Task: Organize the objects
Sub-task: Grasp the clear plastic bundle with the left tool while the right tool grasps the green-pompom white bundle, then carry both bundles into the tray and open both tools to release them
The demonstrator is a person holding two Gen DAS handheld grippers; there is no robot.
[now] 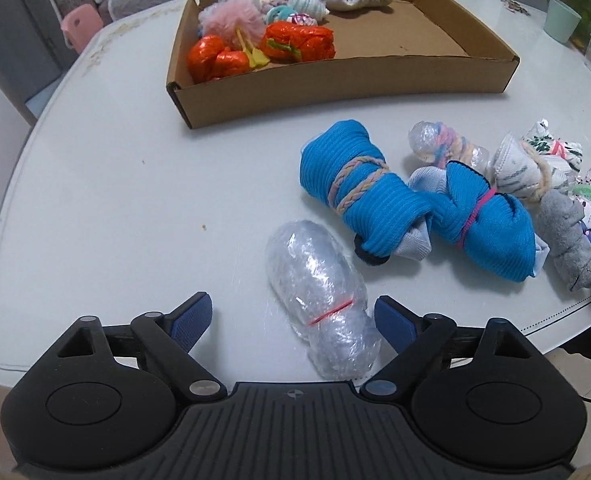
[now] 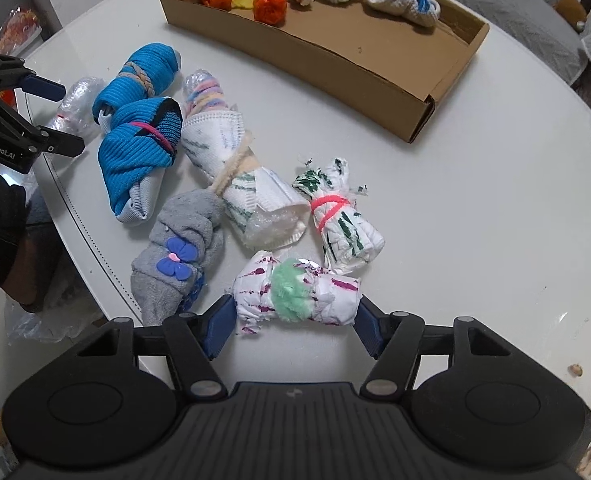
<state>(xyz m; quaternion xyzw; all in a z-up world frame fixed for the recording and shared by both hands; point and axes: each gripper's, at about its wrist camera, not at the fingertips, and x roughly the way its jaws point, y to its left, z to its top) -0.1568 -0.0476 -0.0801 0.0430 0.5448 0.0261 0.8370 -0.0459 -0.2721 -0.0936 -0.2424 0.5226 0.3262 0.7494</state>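
A clear bubble-wrap bundle (image 1: 319,300) with a red band lies on the white table between the jaws of my left gripper (image 1: 295,318). The right pad is at its side and the left pad stands apart from it, so the gripper is open. My right gripper (image 2: 295,320) is shut on a white bundle with purple marks and a green fuzzy tie (image 2: 295,292), one pad against each end. The cardboard tray (image 1: 335,84) at the far side holds orange foil bundles (image 1: 295,42), a pink fluffy one (image 1: 231,16) and several sock rolls.
Loose on the table lie two blue sock bundles (image 1: 347,184) (image 1: 487,232), a grey sock with a blue bow (image 2: 179,256), a white-green sock roll (image 2: 239,172), a green-patterned bundle with a pink band (image 2: 335,212) and a yarn-tied bubble-wrap roll (image 2: 203,92). A green cup (image 1: 561,20) stands far right.
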